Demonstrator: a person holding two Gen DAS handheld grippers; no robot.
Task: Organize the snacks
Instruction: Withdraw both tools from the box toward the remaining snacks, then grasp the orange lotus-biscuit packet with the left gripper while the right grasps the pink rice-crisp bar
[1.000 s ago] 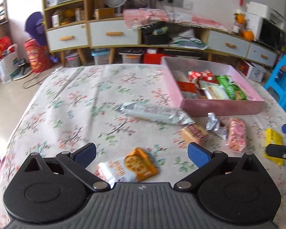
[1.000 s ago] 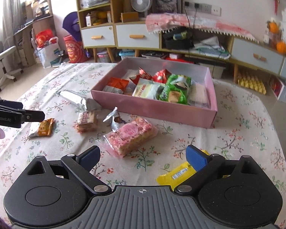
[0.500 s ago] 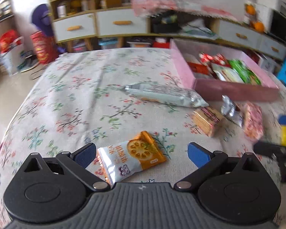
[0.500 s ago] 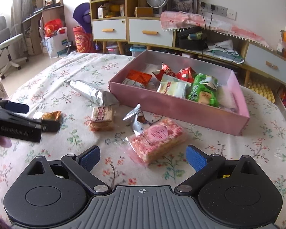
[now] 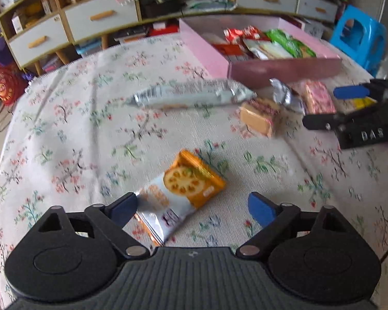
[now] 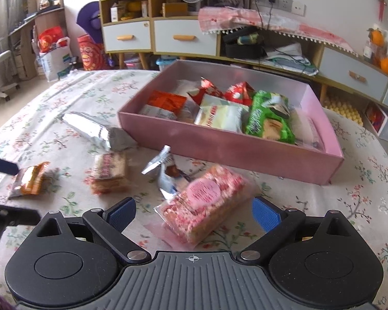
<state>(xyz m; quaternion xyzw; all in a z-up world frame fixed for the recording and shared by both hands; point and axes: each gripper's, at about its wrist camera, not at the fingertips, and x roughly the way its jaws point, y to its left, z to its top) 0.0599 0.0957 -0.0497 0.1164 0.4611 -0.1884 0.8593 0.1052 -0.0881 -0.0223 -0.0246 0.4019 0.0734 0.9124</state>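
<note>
An orange cracker packet (image 5: 183,191) lies on the flowered tablecloth between the fingers of my left gripper (image 5: 192,209). Its jaws are closing; the left pad (image 5: 124,209) is at the packet's white end and the right pad stands apart. In the right wrist view, my right gripper (image 6: 193,214) is open around a pink rice-cake packet (image 6: 207,201) without touching it. Behind it stands the pink box (image 6: 219,147), holding several snacks. The orange packet (image 6: 31,179) and left gripper (image 6: 7,191) show at that view's left edge.
A long silver packet (image 5: 191,95), a wafer pack (image 5: 258,118), a small silver wrapper (image 5: 284,95) and a yellow packet (image 5: 362,102) lie loose near the box. A blue stool (image 5: 359,36) and low cabinets (image 6: 183,38) stand beyond the table.
My left gripper has rolled and lowered over the orange packet, and its jaws have narrowed a little. My right gripper has moved from the yellow packet to the pink rice-cake packet.
</note>
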